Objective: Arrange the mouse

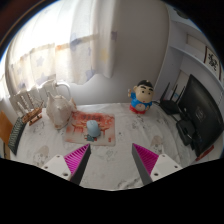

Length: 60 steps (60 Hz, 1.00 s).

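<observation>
A light blue mouse (pixel 92 127) lies on a reddish patterned mouse mat (pixel 93 127) on the white patterned tablecloth (pixel 115 165), well ahead of my fingers and a little to the left. My gripper (pixel 111 157) is open and holds nothing. Its two fingers with magenta pads (pixel 76 156) stand wide apart above the bare cloth, short of the mat.
A beige cloth bag (pixel 60 108) stands left of the mat, with a wooden rack (pixel 35 104) beyond it. A cartoon figurine (pixel 142 98) stands at the back right. A black monitor (pixel 198 112) and dark objects (pixel 187 132) sit at the right. Curtains hang behind.
</observation>
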Each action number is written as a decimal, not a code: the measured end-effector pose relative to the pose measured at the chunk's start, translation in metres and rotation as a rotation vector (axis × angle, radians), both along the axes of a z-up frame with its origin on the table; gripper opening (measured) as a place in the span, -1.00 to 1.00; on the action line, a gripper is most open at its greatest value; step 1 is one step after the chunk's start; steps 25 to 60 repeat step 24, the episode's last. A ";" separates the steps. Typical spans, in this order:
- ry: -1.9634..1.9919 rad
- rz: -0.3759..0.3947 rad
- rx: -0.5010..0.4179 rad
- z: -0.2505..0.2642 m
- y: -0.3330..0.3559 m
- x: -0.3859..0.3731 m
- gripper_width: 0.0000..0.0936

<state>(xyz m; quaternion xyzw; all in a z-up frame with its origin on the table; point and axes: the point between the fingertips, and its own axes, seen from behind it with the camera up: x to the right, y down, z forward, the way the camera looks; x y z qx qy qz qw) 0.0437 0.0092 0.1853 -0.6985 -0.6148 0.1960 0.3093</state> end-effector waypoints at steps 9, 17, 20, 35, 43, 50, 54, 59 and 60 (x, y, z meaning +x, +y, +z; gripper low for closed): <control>-0.006 0.017 0.002 0.010 -0.001 0.037 0.82; -0.011 0.011 0.022 0.006 0.006 0.044 0.82; -0.009 0.017 0.016 0.005 0.004 0.045 0.82; -0.001 0.033 0.003 0.006 -0.001 0.044 0.82; -0.001 0.033 0.003 0.006 -0.001 0.044 0.82; -0.001 0.033 0.003 0.006 -0.001 0.044 0.82; -0.001 0.033 0.003 0.006 -0.001 0.044 0.82; -0.001 0.033 0.003 0.006 -0.001 0.044 0.82; -0.001 0.033 0.003 0.006 -0.001 0.044 0.82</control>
